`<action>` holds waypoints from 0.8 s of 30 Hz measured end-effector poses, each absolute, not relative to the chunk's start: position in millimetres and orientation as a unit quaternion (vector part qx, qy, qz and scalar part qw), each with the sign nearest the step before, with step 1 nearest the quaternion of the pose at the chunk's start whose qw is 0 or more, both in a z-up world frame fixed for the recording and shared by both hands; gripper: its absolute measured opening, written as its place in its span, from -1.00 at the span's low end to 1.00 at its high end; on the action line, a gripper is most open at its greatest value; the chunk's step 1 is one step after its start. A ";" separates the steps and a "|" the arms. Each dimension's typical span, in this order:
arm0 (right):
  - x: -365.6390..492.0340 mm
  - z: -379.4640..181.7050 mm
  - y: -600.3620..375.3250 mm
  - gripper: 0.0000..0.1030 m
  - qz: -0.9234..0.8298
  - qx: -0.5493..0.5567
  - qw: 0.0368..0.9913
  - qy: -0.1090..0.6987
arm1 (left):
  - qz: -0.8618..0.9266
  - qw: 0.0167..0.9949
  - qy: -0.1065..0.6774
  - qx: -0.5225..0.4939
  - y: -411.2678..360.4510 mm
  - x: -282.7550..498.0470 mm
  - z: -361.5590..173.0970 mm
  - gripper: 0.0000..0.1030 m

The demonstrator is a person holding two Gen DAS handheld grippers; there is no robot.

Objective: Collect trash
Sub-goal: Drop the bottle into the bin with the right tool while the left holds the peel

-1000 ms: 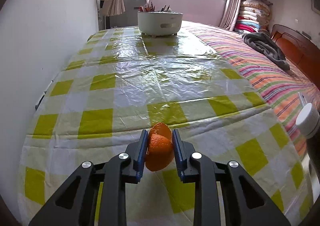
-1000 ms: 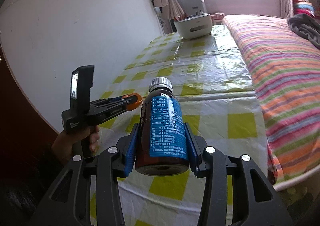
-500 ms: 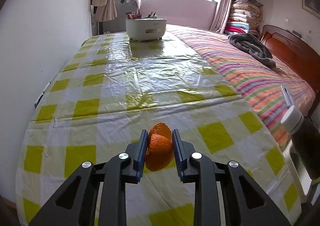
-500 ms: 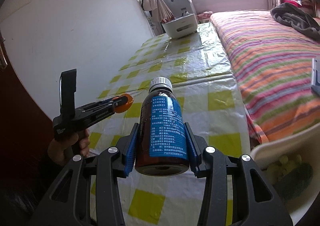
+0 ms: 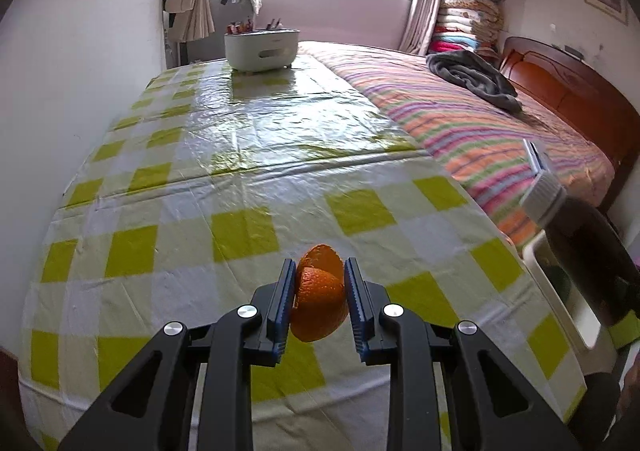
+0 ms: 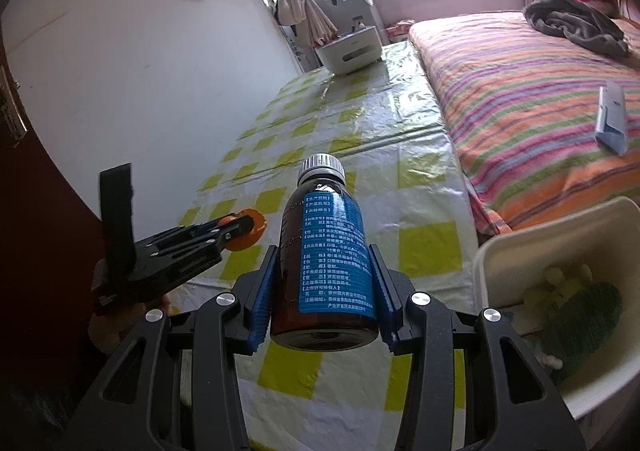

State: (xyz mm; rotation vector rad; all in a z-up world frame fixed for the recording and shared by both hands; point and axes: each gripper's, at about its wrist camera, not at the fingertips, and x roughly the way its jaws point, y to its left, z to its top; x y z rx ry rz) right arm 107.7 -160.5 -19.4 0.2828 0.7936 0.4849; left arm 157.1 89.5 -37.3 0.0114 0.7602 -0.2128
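Observation:
My left gripper (image 5: 319,283) is shut on a piece of orange peel (image 5: 320,301), held above the yellow-checked tablecloth (image 5: 240,187). In the right wrist view the same left gripper (image 6: 244,229) with the orange peel (image 6: 250,235) hangs at the left, a hand below it. My right gripper (image 6: 325,271) is shut on a brown medicine bottle (image 6: 328,251) with a blue label and grey cap. That bottle (image 5: 576,235) also shows at the right edge of the left wrist view. A white trash bin (image 6: 516,251) with rubbish inside stands at the lower right, beside the table.
A white container (image 5: 262,49) of utensils stands at the table's far end. A bed with a striped cover (image 5: 480,131) runs along the table's right side, with a grey blanket (image 5: 472,77) and a blue-white box (image 6: 612,119) on it. A white wall (image 5: 72,71) bounds the left.
Both grippers have pulled back toward the table's near edge with their loads. The white bin has come into the right wrist view at the lower right.

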 end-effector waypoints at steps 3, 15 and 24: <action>104.3 -25.8 -172.1 -0.19 0.225 0.143 0.883 0.386 | -0.109 0.923 0.369 0.005 83.6 148.3 -34.9 -0.52; 78.5 -27.4 -226.1 -0.19 0.182 0.170 0.893 0.375 | -0.143 0.921 0.360 0.028 42.3 126.3 -21.5 -0.52; 65.5 -23.7 -251.8 -0.19 0.165 0.185 0.899 0.361 | -0.176 0.919 0.349 0.047 3.9 111.8 -8.6 -0.52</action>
